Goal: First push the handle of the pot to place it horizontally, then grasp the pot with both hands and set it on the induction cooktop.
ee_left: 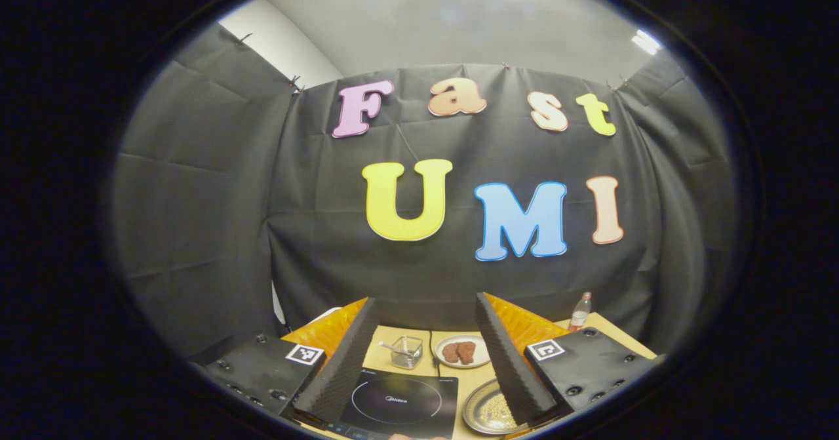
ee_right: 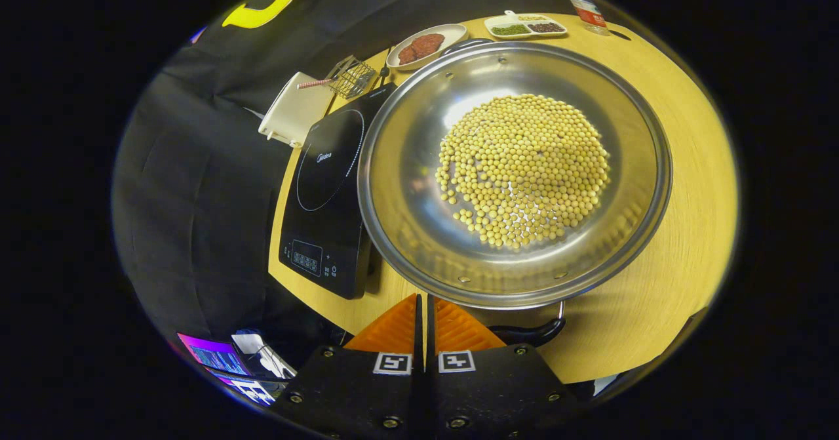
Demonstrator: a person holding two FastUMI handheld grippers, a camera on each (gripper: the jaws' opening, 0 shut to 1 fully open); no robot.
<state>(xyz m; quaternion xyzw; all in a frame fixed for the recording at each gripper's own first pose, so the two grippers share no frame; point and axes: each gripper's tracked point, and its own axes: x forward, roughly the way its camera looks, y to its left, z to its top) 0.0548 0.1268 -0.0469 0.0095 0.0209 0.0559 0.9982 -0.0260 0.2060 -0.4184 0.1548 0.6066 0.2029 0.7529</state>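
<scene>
Right now the pot (ee_right: 514,171), a wide steel pan holding a heap of pale beans (ee_right: 524,168), sits on the table (ee_right: 682,184) just beside the induction cooktop (ee_right: 328,191), not on it, so the lift has yet to happen. At its near rim a dark handle (ee_right: 527,332) lies off to one side, and the right claw (ee_right: 423,305) stands clenched, its fingers pressed together with nothing between them, right at the rim next to that handle; a closed tip suits nudging the handle level, though whether it touches the rim is hard to tell from this angle. Meanwhile the left claw (ee_left: 426,355) is released and held high, fingers spread wide, looking over the cooktop, presumably waiting for the two-handed grasp.
</scene>
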